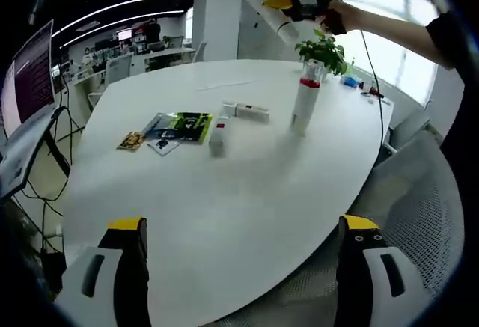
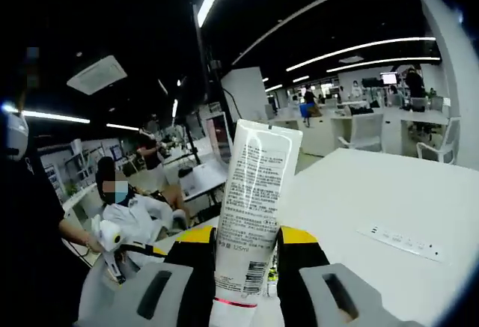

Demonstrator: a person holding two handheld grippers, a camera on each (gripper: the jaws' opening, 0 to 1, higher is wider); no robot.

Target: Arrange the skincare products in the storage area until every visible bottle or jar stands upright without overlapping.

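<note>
Right gripper (image 2: 243, 256): clamped on white tube (image 2: 253, 207), frame centre.
Left gripper (image 1: 243, 248): wide, above tabletop (image 1: 247, 192).
Bottle (image 1: 304, 106): upright, upper right.

My left gripper (image 1: 239, 267) hangs open over the white oval table (image 1: 247, 215). I see one white bottle (image 1: 305, 105) upright, a small one (image 1: 218, 135) beside packets (image 1: 179, 126), and the right gripper (image 1: 299, 5) raised beyond.
</note>
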